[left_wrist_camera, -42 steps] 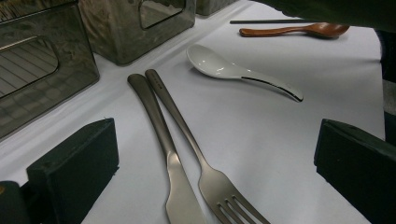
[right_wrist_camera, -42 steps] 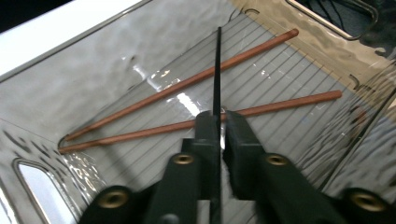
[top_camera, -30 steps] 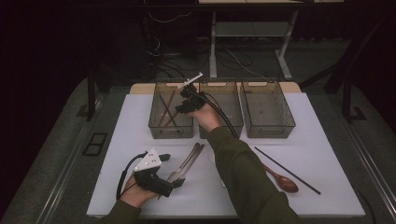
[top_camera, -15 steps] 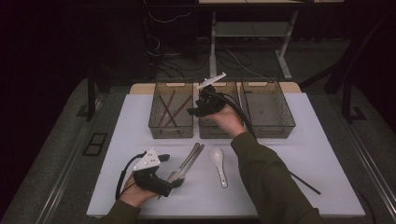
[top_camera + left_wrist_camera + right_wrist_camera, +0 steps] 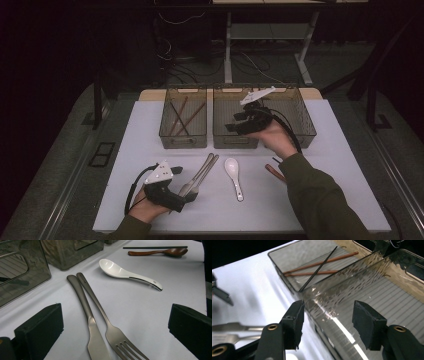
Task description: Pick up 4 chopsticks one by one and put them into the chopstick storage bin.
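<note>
Steel, thin and flat: knife [image 5: 96,340] and fork [image 5: 110,327] lying side by side, touching, on the white worktop [image 5: 320,200], straight ahead of the left gripper [image 5: 186,199], between its wide-apart jaws. Probably light but stiff, slick and low against the surface, so hard to pinch from above; best taken across the narrow handles, one piece at a time, or tipped up at an edge first. Likely to slide or twist if gripped near the tines. White ceramic soup spoon [image 5: 233,172] just beside, heavier and chippable. Right gripper [image 5: 235,121] open too, holding nothing, hovering over the middle clear bin [image 5: 220,141]; chopsticks [image 5: 181,116] already in the left bin [image 5: 165,135].
</note>
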The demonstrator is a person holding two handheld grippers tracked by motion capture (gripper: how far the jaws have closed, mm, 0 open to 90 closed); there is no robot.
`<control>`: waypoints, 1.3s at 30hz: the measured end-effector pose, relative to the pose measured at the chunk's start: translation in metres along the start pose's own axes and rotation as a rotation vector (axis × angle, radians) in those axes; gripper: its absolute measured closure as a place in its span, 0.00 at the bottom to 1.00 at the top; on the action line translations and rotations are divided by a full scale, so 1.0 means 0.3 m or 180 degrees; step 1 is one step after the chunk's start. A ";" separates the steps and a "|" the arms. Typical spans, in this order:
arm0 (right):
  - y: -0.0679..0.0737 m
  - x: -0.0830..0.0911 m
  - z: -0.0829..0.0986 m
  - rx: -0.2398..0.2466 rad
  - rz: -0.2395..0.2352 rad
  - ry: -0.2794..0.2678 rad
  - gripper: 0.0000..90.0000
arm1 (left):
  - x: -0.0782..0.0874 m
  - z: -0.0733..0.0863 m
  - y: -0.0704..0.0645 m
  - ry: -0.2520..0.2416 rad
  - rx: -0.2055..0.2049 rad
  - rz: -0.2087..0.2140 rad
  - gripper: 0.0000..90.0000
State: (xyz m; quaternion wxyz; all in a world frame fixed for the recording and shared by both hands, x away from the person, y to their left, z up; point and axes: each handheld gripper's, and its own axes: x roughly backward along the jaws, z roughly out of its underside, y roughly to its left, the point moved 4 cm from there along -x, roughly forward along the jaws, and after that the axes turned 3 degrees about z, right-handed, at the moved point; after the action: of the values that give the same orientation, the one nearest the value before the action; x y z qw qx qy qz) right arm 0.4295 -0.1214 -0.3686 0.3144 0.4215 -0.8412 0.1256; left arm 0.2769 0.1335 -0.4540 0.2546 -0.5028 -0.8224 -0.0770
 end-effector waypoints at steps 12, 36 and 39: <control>-0.020 0.144 0.118 0.0066 -0.0029 -0.0047 0.46 | 0.001 0.001 0.000 0.0002 0.0005 -0.0012 0.00; -0.063 0.353 0.408 -0.0068 0.0156 0.0056 0.55 | 0.000 0.001 -0.004 0.0026 -0.0007 -0.0030 0.00; -0.070 0.369 0.445 -0.0079 0.0202 0.0121 0.58 | 0.000 0.001 -0.004 0.0025 -0.0010 -0.0029 0.00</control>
State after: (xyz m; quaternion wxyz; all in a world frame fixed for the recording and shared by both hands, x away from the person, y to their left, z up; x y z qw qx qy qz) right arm 0.3401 -0.2676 -0.4023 0.3315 0.3882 -0.8495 0.1331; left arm 0.2758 0.1330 -0.4541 0.2566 -0.4992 -0.8236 -0.0814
